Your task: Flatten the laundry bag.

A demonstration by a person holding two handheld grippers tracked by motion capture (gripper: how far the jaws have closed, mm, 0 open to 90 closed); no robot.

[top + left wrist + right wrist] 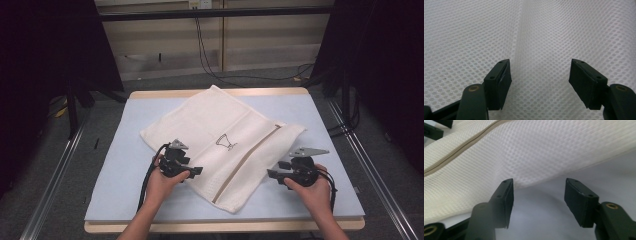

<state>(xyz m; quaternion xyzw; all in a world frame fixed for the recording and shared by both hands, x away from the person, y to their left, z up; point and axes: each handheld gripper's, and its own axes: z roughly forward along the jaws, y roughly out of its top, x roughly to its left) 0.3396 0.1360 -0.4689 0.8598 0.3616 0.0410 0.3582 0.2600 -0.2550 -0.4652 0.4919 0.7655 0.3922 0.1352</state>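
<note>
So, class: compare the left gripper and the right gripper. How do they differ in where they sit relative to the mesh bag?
The left gripper sits over the mesh bag, mesh behind both its jaws; the right gripper sits beside the bag's edge, over the bare table. The left gripper is far from the zip; the right gripper is on the side nearer it. Shared: both are open, holding nothing.
</note>
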